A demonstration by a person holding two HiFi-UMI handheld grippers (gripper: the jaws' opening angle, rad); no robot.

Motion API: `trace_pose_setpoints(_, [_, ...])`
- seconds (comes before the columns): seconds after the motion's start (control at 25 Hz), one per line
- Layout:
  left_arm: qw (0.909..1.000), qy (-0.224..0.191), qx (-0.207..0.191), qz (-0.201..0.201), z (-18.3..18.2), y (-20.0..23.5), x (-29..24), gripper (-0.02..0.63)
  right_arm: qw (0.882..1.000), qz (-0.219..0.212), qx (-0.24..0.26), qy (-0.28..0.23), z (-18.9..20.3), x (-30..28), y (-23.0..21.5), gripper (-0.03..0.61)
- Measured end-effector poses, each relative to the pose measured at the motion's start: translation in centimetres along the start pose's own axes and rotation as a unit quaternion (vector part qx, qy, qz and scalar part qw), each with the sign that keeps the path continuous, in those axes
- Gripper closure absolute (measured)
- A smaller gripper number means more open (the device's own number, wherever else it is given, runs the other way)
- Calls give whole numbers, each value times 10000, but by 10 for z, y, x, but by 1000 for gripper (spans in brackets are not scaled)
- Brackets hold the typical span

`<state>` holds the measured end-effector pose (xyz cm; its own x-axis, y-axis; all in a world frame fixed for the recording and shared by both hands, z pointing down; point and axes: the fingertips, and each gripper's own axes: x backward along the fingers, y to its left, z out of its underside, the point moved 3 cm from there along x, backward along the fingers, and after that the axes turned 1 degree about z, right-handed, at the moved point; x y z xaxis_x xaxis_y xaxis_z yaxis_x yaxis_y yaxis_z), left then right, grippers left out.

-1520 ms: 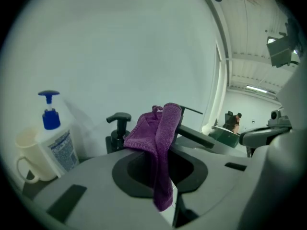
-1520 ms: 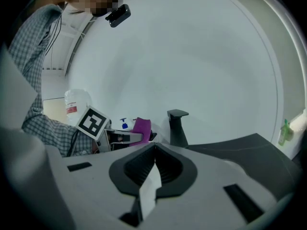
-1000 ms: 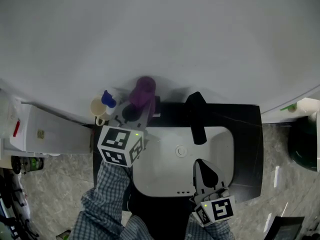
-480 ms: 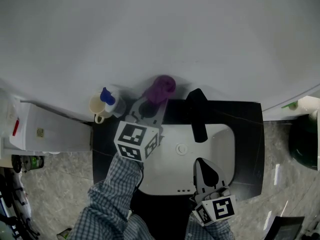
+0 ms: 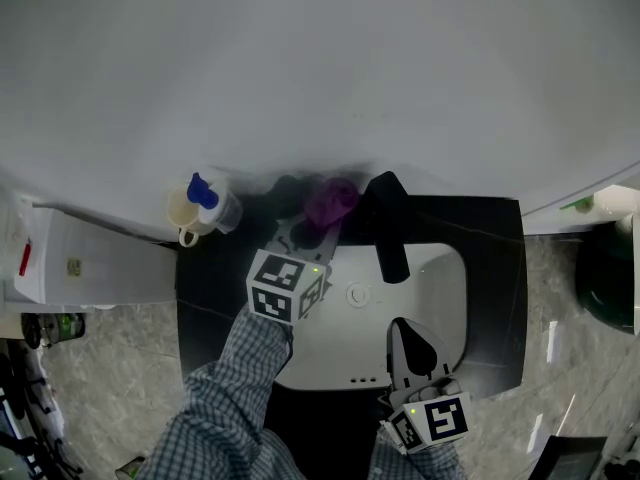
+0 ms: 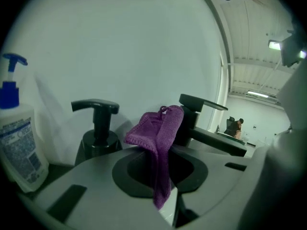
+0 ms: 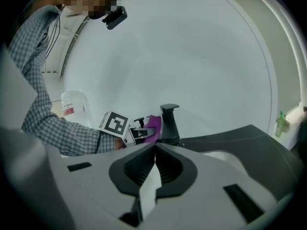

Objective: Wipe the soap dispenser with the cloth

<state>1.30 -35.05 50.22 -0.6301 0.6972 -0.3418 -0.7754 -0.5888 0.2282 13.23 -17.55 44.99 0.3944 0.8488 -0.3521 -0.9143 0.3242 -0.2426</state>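
Observation:
A black pump soap dispenser [image 5: 285,193] [image 6: 97,131] stands on the dark counter against the wall, left of the black faucet [image 5: 389,230]. My left gripper [image 5: 312,230] [image 6: 163,163] is shut on a purple cloth [image 5: 330,200] [image 6: 159,131]. The cloth bunches above the jaws, just right of the dispenser and close to the faucet [image 6: 204,121]; whether it touches the dispenser I cannot tell. My right gripper [image 5: 414,351] [image 7: 154,153] is shut with nothing in it, low over the front of the white sink [image 5: 445,303].
A white bottle with a blue pump [image 5: 206,201] [image 6: 17,128] and a cream cup [image 5: 183,214] stand at the counter's left end. A white cabinet [image 5: 90,263] lies further left. The wall runs right behind the counter.
My left gripper has carried the purple cloth to the right, from near the blue-pump bottle to between the black dispenser and the faucet. The right gripper has stayed put.

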Motion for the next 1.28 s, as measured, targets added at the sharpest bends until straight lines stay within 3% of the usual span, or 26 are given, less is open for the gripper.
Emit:
trace_pose_setpoints(0.24, [9988, 398, 277, 25, 38, -3, 2, 557, 10000, -3, -15, -49, -2, -1, -2, 560])
trace_pose_setpoints(0.64, [9984, 522, 7, 211, 41, -20, 36, 557, 9999, -91, -45, -111, -9, -3, 6, 560])
trace_pose_setpoints(0.8, [9978, 585, -227, 235, 38, -25, 66, 557, 9988, -149, -328, -342, -28, -6, 14, 560])
trace_pose_setpoints(1.28, [9991, 222, -169, -311, 22, -34, 199, 557, 9981, -319, 33, -531, -42, 7, 66, 560])
